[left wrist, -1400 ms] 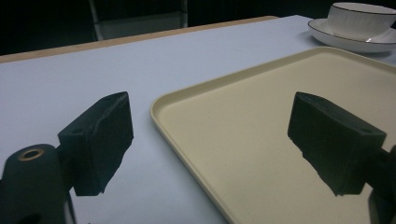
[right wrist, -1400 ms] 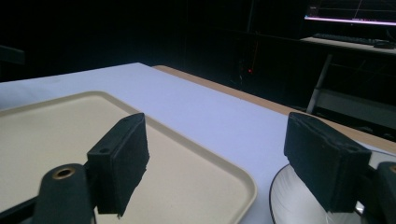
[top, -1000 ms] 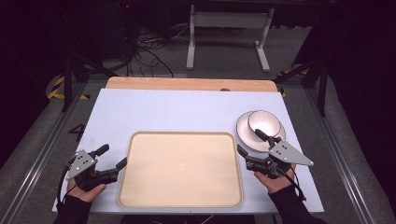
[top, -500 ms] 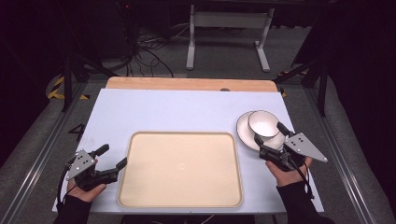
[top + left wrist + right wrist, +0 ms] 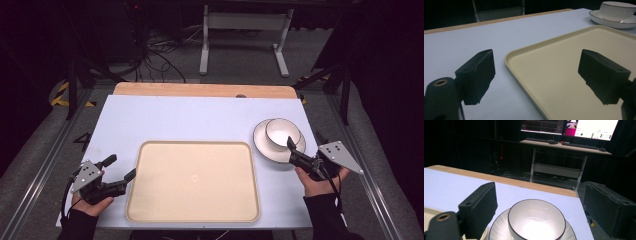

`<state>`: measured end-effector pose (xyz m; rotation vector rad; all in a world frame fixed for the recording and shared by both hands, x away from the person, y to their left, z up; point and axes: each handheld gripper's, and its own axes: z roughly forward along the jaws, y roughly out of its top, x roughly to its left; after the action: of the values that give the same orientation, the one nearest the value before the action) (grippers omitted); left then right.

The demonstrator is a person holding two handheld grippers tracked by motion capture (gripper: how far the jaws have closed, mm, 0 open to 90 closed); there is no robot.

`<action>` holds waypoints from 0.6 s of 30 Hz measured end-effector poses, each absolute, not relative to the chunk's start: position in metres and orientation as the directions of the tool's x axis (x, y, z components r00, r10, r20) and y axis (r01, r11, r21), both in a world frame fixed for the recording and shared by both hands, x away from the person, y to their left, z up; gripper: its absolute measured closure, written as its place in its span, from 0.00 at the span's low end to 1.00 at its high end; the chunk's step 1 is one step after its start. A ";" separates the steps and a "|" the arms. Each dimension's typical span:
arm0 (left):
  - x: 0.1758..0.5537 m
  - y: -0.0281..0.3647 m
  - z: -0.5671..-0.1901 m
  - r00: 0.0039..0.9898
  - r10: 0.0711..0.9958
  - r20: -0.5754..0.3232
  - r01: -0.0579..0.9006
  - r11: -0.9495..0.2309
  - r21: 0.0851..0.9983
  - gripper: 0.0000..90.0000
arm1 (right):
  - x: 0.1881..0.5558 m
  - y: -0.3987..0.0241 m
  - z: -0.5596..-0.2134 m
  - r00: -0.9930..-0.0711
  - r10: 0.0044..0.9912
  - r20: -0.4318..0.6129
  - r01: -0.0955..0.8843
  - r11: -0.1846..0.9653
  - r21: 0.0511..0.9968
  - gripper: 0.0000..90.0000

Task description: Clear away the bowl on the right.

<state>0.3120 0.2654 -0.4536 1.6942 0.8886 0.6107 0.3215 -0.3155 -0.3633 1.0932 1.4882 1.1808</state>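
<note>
A cream tray [image 5: 195,182] lies empty at the table's near middle. To its right a white bowl with a dark rim [image 5: 282,132] sits on a white plate [image 5: 264,145]. My right gripper [image 5: 303,140] is open just in front of the plate, and points at the bowl. In the right gripper view the bowl [image 5: 536,225] lies low between the wide-apart jaws of the right gripper [image 5: 545,201], not touched. My left gripper [image 5: 121,167] is open at the tray's left rim. The left gripper [image 5: 537,65] straddles the tray's corner [image 5: 574,57] and holds nothing.
A wooden strip [image 5: 200,90] runs along the table's far edge. Beyond it stand a metal frame [image 5: 245,30] and floor cables [image 5: 155,60]. A desk with monitors [image 5: 574,130] stands farther back. Bare table top [image 5: 190,120] lies behind the tray.
My right gripper has shifted a little to the right along the plate's near side. The left gripper, tray, bowl and plate have stayed in place.
</note>
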 end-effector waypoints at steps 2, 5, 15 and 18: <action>0.312 0.265 -0.454 0.589 0.807 -0.036 0.256 -0.144 0.956 0.17 | 0.322 -0.316 -0.362 -0.164 0.977 -0.136 0.112 0.155 0.981 0.15; 0.312 0.265 -0.454 0.587 0.808 -0.039 0.260 -0.143 0.955 0.17 | 0.324 -0.319 -0.360 -0.150 0.981 -0.123 0.137 0.144 0.980 0.15; 0.312 0.265 -0.454 0.587 0.809 -0.039 0.261 -0.143 0.955 0.17 | 0.335 -0.320 -0.339 -0.139 0.984 -0.115 0.166 0.137 0.977 0.15; 0.312 0.266 -0.454 0.587 0.808 -0.036 0.259 -0.146 0.955 0.17 | 0.339 -0.322 -0.331 -0.134 0.985 -0.110 0.185 0.134 0.974 0.15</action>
<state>0.3122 0.2655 -0.4536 1.6963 0.8926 0.6111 0.3394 -0.3220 -0.3312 1.1953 1.4993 1.1073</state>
